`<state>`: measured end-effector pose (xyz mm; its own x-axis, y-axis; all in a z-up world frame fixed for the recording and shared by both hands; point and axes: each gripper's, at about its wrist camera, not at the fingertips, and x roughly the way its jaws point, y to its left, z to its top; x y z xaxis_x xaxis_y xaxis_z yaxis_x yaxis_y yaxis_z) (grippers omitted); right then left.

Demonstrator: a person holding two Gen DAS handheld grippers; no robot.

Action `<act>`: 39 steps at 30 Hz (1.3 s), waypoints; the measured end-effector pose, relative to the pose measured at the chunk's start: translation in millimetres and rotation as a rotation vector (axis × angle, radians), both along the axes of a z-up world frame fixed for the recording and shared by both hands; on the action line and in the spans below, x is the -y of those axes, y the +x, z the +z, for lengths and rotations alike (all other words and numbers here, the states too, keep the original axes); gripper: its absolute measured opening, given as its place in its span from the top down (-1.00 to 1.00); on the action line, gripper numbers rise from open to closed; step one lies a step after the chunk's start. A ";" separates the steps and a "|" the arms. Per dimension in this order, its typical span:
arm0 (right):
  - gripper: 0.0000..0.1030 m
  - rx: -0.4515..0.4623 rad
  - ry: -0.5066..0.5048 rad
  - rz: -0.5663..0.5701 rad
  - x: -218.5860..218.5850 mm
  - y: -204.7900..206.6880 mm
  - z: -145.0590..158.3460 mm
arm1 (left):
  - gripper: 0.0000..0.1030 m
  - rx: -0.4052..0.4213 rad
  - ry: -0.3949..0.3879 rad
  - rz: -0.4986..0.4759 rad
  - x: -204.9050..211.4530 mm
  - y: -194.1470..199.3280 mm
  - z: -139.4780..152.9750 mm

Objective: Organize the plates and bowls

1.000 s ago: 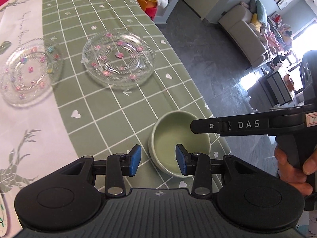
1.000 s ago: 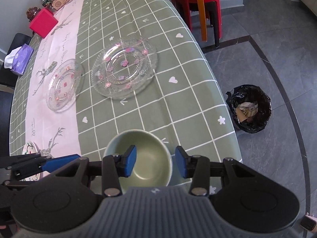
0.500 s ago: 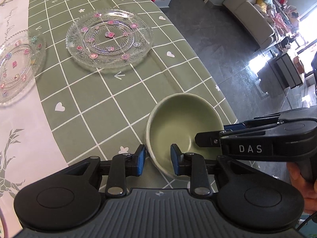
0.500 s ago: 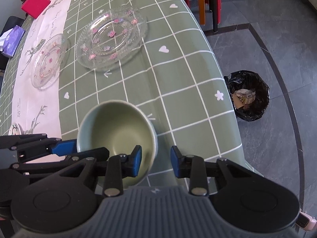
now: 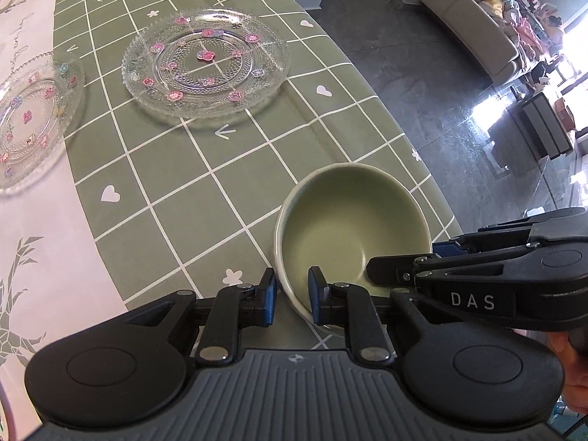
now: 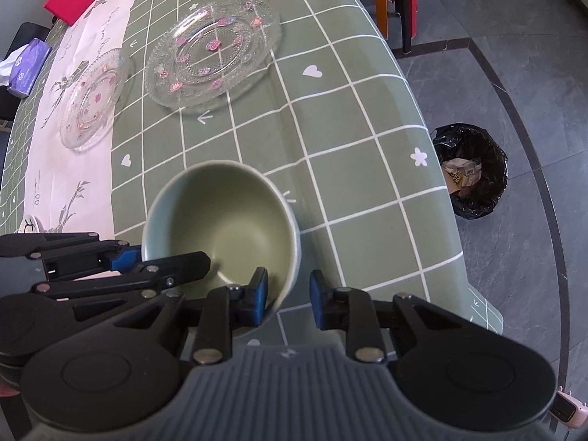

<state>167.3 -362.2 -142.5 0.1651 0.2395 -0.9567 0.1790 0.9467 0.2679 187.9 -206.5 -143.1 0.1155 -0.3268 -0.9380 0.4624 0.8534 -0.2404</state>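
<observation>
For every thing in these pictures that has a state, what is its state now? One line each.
green bowl: upright, empty, near the table edge.
left gripper: closing, bowl rim between its jaws.
right gripper: closing, opposite bowl rim between its jaws.
large glass plate: flat on the tablecloth, empty.
small glass plate: flat, empty, apart from the large one.
trash bin: open, paper inside.

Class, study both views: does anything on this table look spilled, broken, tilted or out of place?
Nothing stands out. The green bowl sits upright and empty near the table edge, and both glass plates lie flat, intact, side by side on the tablecloth.
</observation>
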 end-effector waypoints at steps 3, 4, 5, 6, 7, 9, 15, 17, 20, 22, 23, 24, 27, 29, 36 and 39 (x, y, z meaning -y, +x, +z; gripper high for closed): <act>0.62 0.000 0.006 -0.005 -0.3 0.0 -0.8 | 0.61 0.003 0.001 0.005 1.7 0.0 -2.3; 0.65 0.001 0.011 -0.008 -0.5 -0.1 -0.9 | 0.61 0.004 0.001 0.008 1.5 -0.4 -2.7; 0.72 0.002 0.017 -0.010 -0.9 -0.1 -0.8 | 0.61 0.007 0.001 0.009 1.5 -1.0 -2.9; 0.74 0.002 0.016 -0.011 -1.6 0.0 -0.2 | 0.61 0.011 0.003 0.009 1.9 -1.7 -2.8; 0.74 0.004 0.012 -0.012 -2.4 -0.1 0.0 | 0.61 0.015 0.003 0.011 1.9 -2.4 -2.5; 0.74 0.008 0.011 -0.020 -2.6 -0.7 0.1 | 0.62 0.021 0.002 0.022 1.3 -3.5 -2.5; 0.75 0.055 0.046 -0.098 1.8 -12.3 -1.1 | 0.67 0.062 -0.004 0.114 -2.7 -11.6 -1.6; 0.74 0.083 0.061 -0.135 2.9 -18.6 -1.8 | 0.69 0.088 -0.006 0.150 -4.0 -16.0 -1.2; 0.75 0.139 0.069 -0.185 2.4 -27.6 -1.9 | 0.70 0.112 -0.014 0.214 -6.4 -23.0 -1.4; 0.75 0.170 0.069 -0.211 0.9 -32.7 -2.5 | 0.71 0.135 -0.013 0.252 -6.7 -28.5 -0.6; 0.75 0.184 0.070 -0.225 0.1 -35.0 -3.0 | 0.71 0.146 -0.018 0.270 -7.1 -30.8 -0.9; 0.75 0.200 0.067 -0.235 -1.0 -37.0 -3.4 | 0.71 0.159 -0.027 0.289 -8.6 -33.3 -1.2; 0.74 0.236 0.059 -0.260 -5.0 -42.5 -4.0 | 0.72 0.205 -0.051 0.341 -11.7 -41.5 -1.8; 0.65 0.254 0.055 -0.269 -7.8 -46.7 -4.8 | 0.72 0.234 -0.067 0.371 -14.2 -46.4 -2.4; 0.58 0.324 0.049 -0.353 -12.9 -67.2 -9.0 | 0.66 0.333 -0.126 0.420 -20.8 -65.1 -5.0; 0.60 0.354 0.046 -0.374 -13.2 -71.8 -9.8 | 0.67 0.368 -0.125 0.396 -18.6 -70.3 -5.4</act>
